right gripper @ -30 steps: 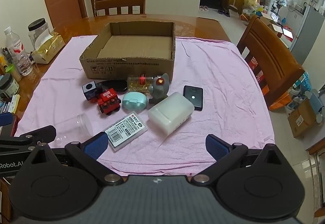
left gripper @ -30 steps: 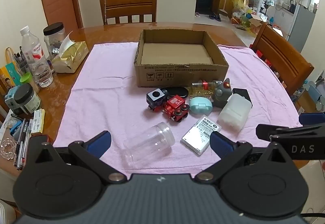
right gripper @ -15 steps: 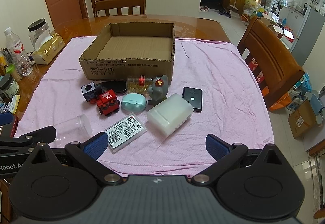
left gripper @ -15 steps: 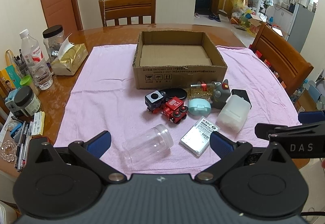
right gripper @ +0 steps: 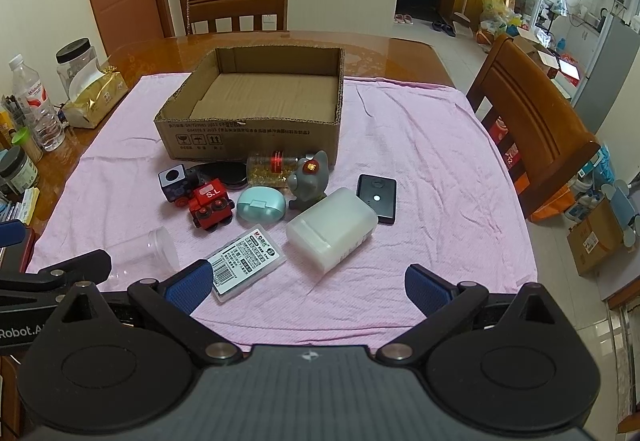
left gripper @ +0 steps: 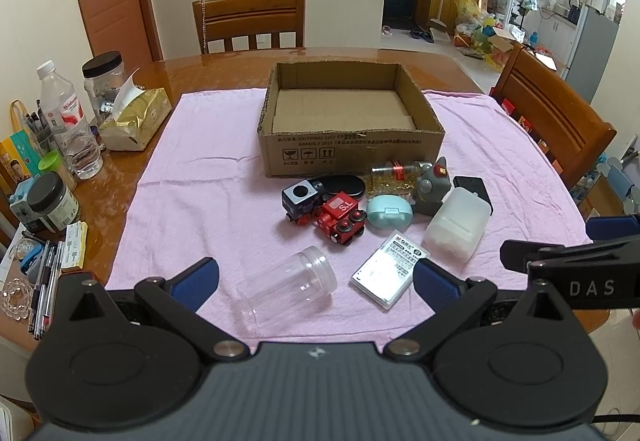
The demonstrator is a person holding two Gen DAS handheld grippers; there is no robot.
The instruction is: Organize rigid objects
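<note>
An empty cardboard box sits mid-table on a pink cloth. In front of it lie a red toy train, a dark blue cube toy, a black disc, a teal case, a gold-bead bottle, a grey figurine, a white box, a black device, a labelled flat case and a clear jar on its side. My left gripper and right gripper stand open above the near edge, holding nothing.
Wooden chairs stand at the far side and right. On the bare table at the left are a water bottle, jars, a gold tissue pack and pens.
Both views have shifted slightly, with the objects sitting a little higher in frame. Nothing on the table has moved and both grippers stay open.
</note>
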